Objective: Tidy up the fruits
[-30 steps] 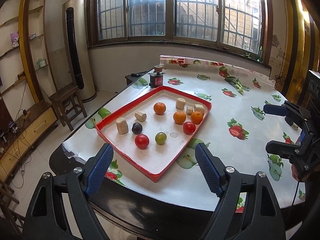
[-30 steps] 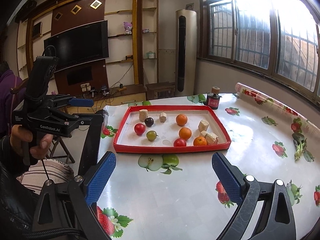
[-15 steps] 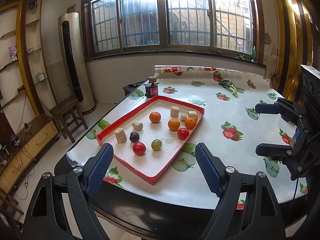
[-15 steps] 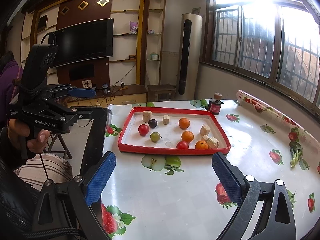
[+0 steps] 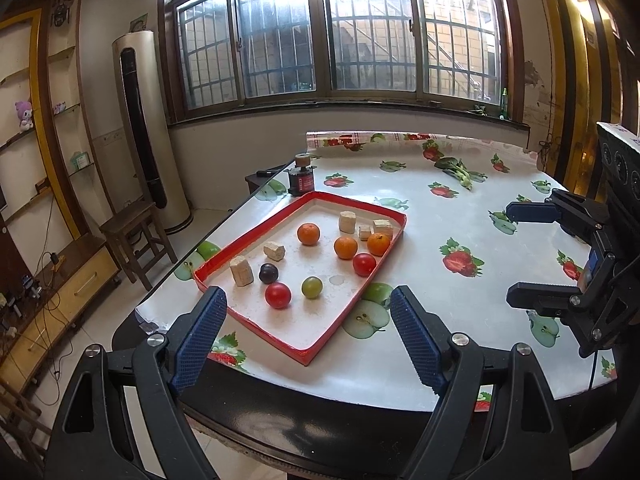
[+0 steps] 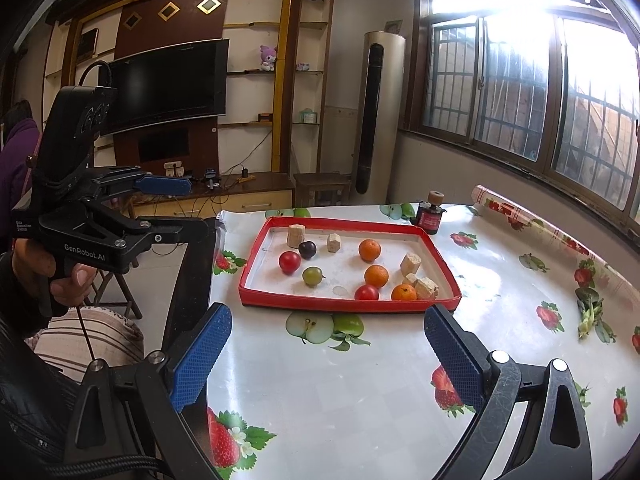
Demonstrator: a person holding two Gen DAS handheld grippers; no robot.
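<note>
A red-rimmed tray (image 5: 256, 236) (image 6: 348, 303) on the fruit-print table holds three oranges (image 5: 345, 247), two red tomatoes (image 5: 277, 295), a green fruit (image 5: 312, 287), a dark plum (image 5: 268, 273) and several beige blocks (image 5: 241, 272). My left gripper (image 5: 306, 314) hangs open over the table's near edge, short of the tray, with nothing between its fingers. In the right wrist view it (image 6: 188, 204) stays left of the tray. My right gripper (image 6: 328, 316) is open and empty above the tablecloth in front of the tray. The left wrist view shows it (image 5: 520, 256) at far right.
A small dark bottle with a cork (image 5: 301, 180) (image 6: 430, 218) stands just beyond the tray. Leafy greens (image 5: 456, 170) (image 6: 590, 308) lie on the far side of the table. A wooden stool (image 5: 136, 236) stands on the floor to the left. A hand (image 6: 48, 276) grips the left tool.
Both grippers have drawn back and up from the tray, which now looks smaller and farther. Both stay open; no fruit has moved.
</note>
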